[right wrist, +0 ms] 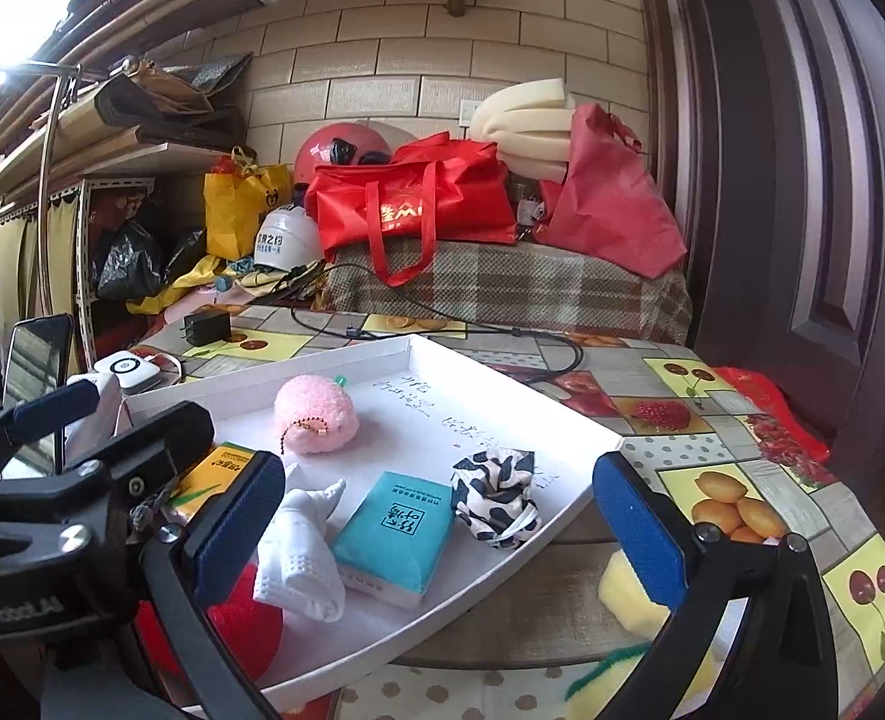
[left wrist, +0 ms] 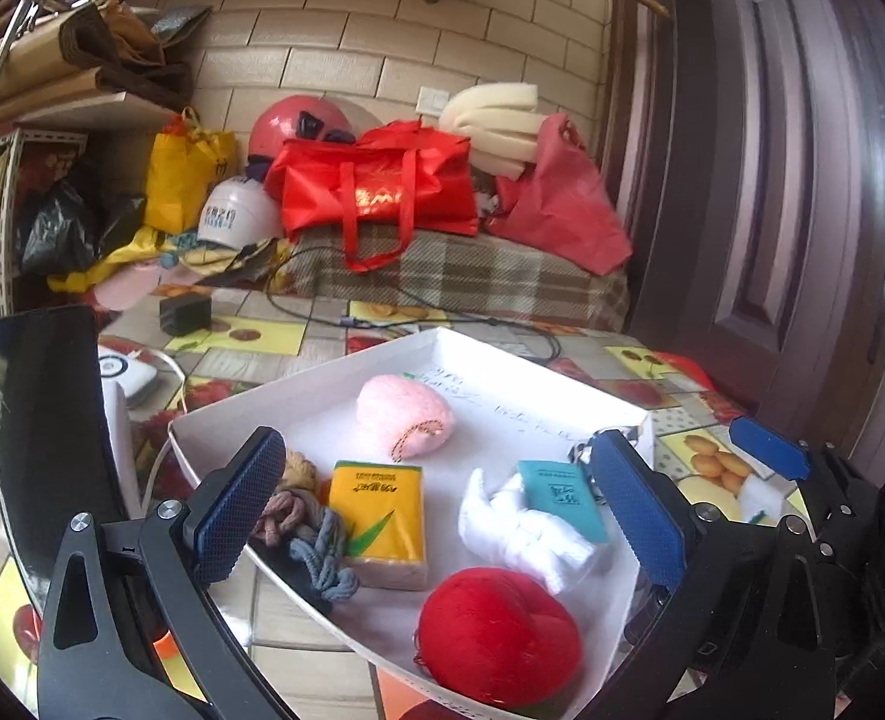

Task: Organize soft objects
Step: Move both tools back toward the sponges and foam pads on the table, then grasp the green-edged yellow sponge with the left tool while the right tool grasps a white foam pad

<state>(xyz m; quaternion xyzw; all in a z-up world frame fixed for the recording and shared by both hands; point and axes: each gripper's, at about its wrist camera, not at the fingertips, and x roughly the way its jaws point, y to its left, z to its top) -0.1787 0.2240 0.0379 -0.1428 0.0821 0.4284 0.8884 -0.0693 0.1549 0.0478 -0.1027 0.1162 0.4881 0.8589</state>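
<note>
Tray [right wrist: 574,420], soft items inside, grippers [left wrist: 436,504] agape

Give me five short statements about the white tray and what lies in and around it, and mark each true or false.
1. The pink plush ball lies inside the white tray. True.
2. The teal tissue pack lies outside the tray. False: it lies in the tray.
3. The right tool grips the white cloth. False: its jaws are apart and hold nothing.
4. The left tool is open. True.
5. The yellow sponge lies in the tray. False: it lies on the tablecloth beside it.
</note>
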